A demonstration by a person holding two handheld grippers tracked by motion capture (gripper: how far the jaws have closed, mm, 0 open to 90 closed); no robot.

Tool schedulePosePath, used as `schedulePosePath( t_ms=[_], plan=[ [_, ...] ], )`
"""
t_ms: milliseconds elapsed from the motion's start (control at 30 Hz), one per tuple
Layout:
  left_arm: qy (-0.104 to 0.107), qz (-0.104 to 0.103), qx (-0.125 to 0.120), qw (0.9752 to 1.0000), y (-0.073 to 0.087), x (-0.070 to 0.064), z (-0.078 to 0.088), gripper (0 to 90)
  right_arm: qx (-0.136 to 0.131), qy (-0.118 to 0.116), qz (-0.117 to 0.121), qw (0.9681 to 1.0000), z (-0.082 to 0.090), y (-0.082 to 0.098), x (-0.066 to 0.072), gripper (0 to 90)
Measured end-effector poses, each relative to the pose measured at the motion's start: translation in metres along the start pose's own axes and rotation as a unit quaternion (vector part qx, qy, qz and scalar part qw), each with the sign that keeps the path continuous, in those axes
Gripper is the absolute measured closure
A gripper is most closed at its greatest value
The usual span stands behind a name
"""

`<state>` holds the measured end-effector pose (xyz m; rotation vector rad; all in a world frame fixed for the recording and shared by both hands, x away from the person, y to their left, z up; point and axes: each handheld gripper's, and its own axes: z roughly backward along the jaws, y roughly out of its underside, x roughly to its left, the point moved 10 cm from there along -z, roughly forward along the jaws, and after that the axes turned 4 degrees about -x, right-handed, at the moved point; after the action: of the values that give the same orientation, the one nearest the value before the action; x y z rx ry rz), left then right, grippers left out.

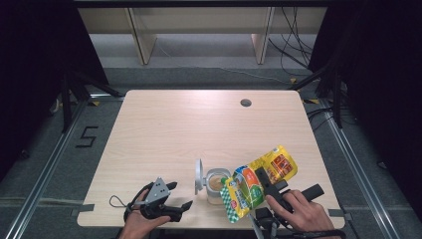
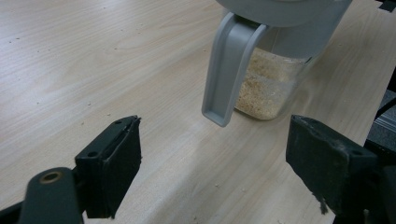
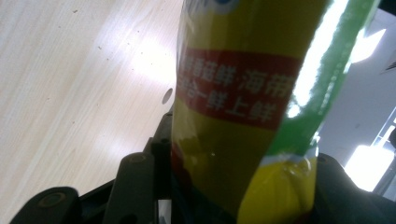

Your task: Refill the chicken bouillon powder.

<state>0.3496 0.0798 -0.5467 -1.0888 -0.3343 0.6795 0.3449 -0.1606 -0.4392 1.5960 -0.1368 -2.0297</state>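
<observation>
A clear plastic container [image 1: 217,186] with beige granules in its bottom stands near the table's front edge, its grey lid [image 1: 199,175] flipped up on the left. My right gripper [image 1: 263,181] is shut on a yellow and green snack bag [image 1: 246,191], which tilts down-left with its lower end by the container's mouth. In the right gripper view the snack bag [image 3: 243,93] fills the gap between the jaws of my right gripper [image 3: 238,182]. My left gripper [image 1: 181,195] rests open, left of the container. In the left gripper view the container [image 2: 268,88] and the lid's tab [image 2: 229,70] sit just beyond my left gripper [image 2: 215,140].
The wooden table [image 1: 174,124] has a round cable hole [image 1: 245,103] at the back right. Pale shelving [image 1: 199,30] stands beyond the table, with cables [image 1: 293,45] on the floor and black frame legs at both sides.
</observation>
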Motion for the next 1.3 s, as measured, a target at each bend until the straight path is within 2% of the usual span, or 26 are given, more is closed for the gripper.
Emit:
schedulePosePath(
  t_ms=[133, 167, 267, 300, 333, 400, 500, 567, 633, 667, 833, 867, 900, 1000, 1067, 1100, 1133, 1167, 1267, 1300],
  plan=[
    [0.000, -0.004, 0.001, 1.0000, 0.0000, 0.0007, 0.0000, 17.7, 0.003, -0.001, 0.001, 1.0000, -0.0002, 0.0010, 0.0008, 57.1],
    [0.001, 0.003, -0.003, 1.0000, -0.0006, -0.0004, -0.0005, 17.7, 0.003, 0.000, 0.002, 1.0000, -0.0002, 0.0009, 0.0007, 57.1],
    [0.001, 0.002, -0.004, 1.0000, -0.0009, -0.0004, -0.0006, 17.7, 0.003, 0.000, 0.001, 1.0000, 0.0002, 0.0009, 0.0001, 57.1],
    [-0.001, -0.009, 0.006, 0.9999, 0.0010, 0.0019, 0.0007, 17.7, 0.003, 0.001, 0.002, 1.0000, 0.0003, 0.0009, -0.0002, 57.1],
    [-0.001, -0.002, 0.002, 1.0000, 0.0004, 0.0007, 0.0001, 17.7, 0.004, 0.001, 0.002, 1.0000, 0.0004, 0.0011, -0.0003, 57.1],
    [0.000, -0.013, 0.008, 0.9999, 0.0013, 0.0020, 0.0008, 17.8, 0.004, 0.001, 0.004, 1.0000, 0.0005, 0.0013, -0.0004, 57.1],
    [0.001, 0.002, -0.004, 1.0000, -0.0009, -0.0004, -0.0006, 17.7, 0.005, 0.001, 0.005, 1.0000, 0.0008, 0.0016, -0.0006, 57.1],
    [0.001, 0.002, -0.004, 1.0000, -0.0008, -0.0004, -0.0004, 17.7, 0.004, 0.001, 0.006, 1.0000, 0.0007, 0.0016, -0.0008, 57.1],
    [-0.001, -0.010, 0.008, 0.9999, 0.0012, 0.0020, 0.0010, 17.7, 0.006, 0.001, 0.007, 1.0000, 0.0009, 0.0016, -0.0007, 57.1],
    [-0.001, 0.007, 0.000, 1.0000, 0.0002, -0.0005, 0.0000, 17.8, 0.005, 0.002, 0.006, 1.0000, 0.0010, 0.0015, -0.0008, 57.1],
    [0.000, 0.013, -0.003, 0.9999, -0.0003, -0.0013, -0.0004, 17.7, 0.005, 0.001, 0.011, 0.9999, 0.0011, 0.0011, -0.0011, 57.1],
    [-0.001, 0.014, -0.004, 0.9999, -0.0004, -0.0014, -0.0005, 17.7, 0.001, 0.001, 0.029, 0.9996, 0.0001, 0.0012, -0.0034, 57.1],
    [-0.004, 0.005, 0.004, 1.0000, 0.0009, 0.0006, 0.0003, 17.7, 0.000, 0.003, 0.026, 0.9997, -0.0002, 0.0009, -0.0030, 57.1],
    [-0.002, 0.009, 0.000, 1.0000, 0.0002, -0.0005, -0.0001, 17.7, 0.002, 0.000, 0.031, 0.9995, 0.0003, 0.0014, -0.0035, 57.1],
    [-0.005, -0.001, 0.008, 1.0000, 0.0018, 0.0017, 0.0008, 17.7, 0.002, 0.001, 0.031, 0.9995, 0.0002, 0.0012, -0.0036, 57.2],
    [-0.005, -0.001, 0.008, 1.0000, 0.0018, 0.0017, 0.0008, 17.8, 0.000, 0.003, 0.031, 0.9995, -0.0002, 0.0005, -0.0039, 57.1],
    [-0.002, 0.009, -0.001, 1.0000, 0.0002, -0.0006, -0.0001, 17.7, 0.000, 0.004, 0.028, 0.9996, -0.0002, 0.0005, -0.0034, 57.2],
    [-0.002, 0.009, 0.000, 1.0000, 0.0002, -0.0005, -0.0001, 17.7, 0.000, 0.002, 0.035, 0.9994, 0.0000, 0.0005, -0.0040, 57.2],
    [-0.002, 0.009, 0.000, 1.0000, 0.0003, -0.0006, -0.0001, 17.7, -0.001, 0.003, 0.030, 0.9996, -0.0006, 0.0001, -0.0031, 57.1],
    [-0.005, -0.002, 0.009, 0.9999, 0.0020, 0.0018, 0.0009, 17.8, -0.001, 0.003, 0.030, 0.9995, -0.0006, 0.0001, -0.0032, 57.1]
  ],
)
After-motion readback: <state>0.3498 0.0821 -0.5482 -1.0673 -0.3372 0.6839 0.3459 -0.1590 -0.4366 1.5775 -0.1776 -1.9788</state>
